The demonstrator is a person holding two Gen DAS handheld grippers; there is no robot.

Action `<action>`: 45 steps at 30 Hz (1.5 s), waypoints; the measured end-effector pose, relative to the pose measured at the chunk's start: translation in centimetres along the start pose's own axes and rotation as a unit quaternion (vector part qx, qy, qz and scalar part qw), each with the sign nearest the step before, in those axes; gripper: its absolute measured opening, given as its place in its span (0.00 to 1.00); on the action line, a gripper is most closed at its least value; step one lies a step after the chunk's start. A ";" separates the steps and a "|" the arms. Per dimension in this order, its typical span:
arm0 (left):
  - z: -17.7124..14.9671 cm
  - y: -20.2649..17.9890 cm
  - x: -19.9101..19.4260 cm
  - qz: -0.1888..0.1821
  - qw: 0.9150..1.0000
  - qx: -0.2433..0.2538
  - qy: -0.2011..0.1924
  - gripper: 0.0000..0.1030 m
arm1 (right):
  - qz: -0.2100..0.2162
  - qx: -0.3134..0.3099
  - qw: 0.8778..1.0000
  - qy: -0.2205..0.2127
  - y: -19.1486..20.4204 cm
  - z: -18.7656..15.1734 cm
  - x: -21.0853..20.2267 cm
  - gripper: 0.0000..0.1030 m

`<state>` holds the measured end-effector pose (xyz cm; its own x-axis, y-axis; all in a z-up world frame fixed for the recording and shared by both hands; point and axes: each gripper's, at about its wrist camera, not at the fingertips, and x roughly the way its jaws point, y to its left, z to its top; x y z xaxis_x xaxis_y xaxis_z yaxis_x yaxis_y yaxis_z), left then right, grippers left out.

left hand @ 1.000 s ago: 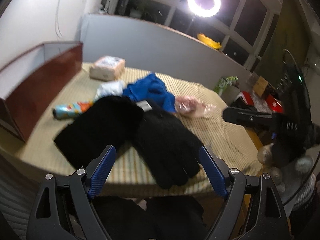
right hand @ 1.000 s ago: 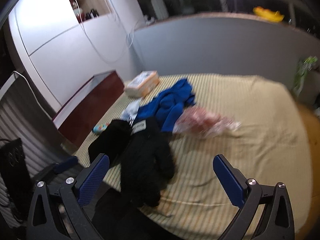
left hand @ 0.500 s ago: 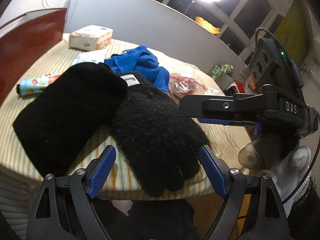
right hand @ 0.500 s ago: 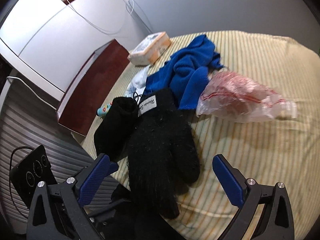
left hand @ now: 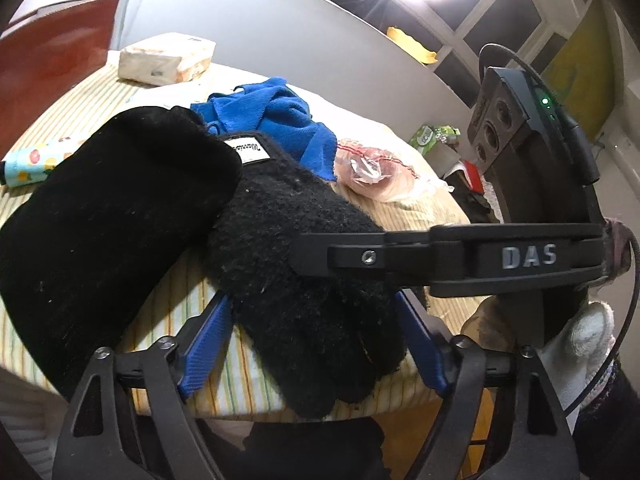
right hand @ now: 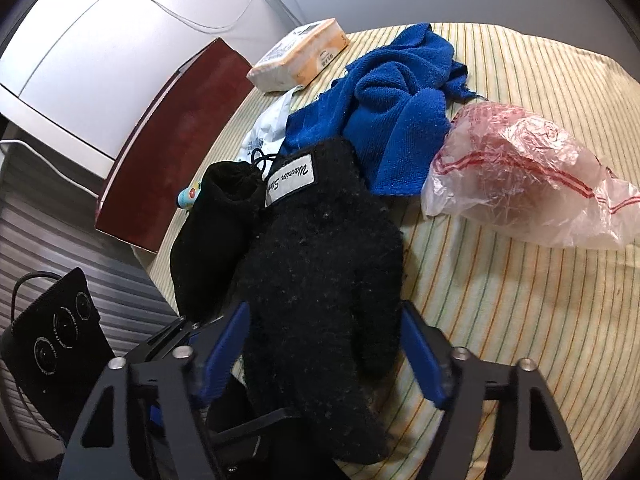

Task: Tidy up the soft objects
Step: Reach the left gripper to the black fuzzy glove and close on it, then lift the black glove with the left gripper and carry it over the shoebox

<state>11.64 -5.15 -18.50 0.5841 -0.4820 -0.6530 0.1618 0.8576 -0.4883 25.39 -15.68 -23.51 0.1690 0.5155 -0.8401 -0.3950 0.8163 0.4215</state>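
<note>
A fuzzy black glove (left hand: 296, 264) (right hand: 320, 280) with a white label lies at the table's near edge. A second black soft piece (left hand: 108, 216) (right hand: 216, 220) lies to its left. A blue towel (left hand: 276, 120) (right hand: 396, 100) is bunched behind them. My left gripper (left hand: 312, 340) is open with its blue fingers on either side of the glove's finger end. My right gripper (right hand: 324, 340) is open and straddles the same glove from the right. The right gripper's black arm (left hand: 440, 256) crosses over the glove in the left wrist view.
A crumpled plastic bag (right hand: 520, 176) (left hand: 380, 172) lies right of the towel. A tissue pack (left hand: 168, 60) (right hand: 300, 56) sits at the back. A colourful tube (left hand: 28, 160) lies at the left. A dark red cabinet (right hand: 168, 132) stands left of the striped tablecloth (right hand: 540, 320).
Both grippers moved forward and down to the black glove; their open fingers now flank it, with jaws narrower than before. The right gripper came in over the glove.
</note>
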 end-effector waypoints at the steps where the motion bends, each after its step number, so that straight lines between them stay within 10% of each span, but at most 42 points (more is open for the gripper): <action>1: 0.1 0.0 0.1 -0.001 1.000 0.001 0.000 0.71 | 0.002 0.001 1.000 0.002 -0.1 0.0 0.0 0.51; 16: 0.6 -1.9 -0.7 -0.041 0.999 0.025 -0.011 0.51 | -0.003 -0.012 1.000 -0.029 1.5 -2.0 -2.6 0.23; 45: -2.5 -6.2 3.0 -0.111 0.992 0.058 0.032 0.46 | -0.080 0.009 0.995 -0.056 -1.1 -8.2 -6.6 0.17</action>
<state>10.41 -12.32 -18.87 0.4722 -0.6688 -0.5742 0.3740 0.7419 -0.5565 17.35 -22.13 -21.25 0.3280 0.4032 -0.8543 -0.3393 0.8943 0.2918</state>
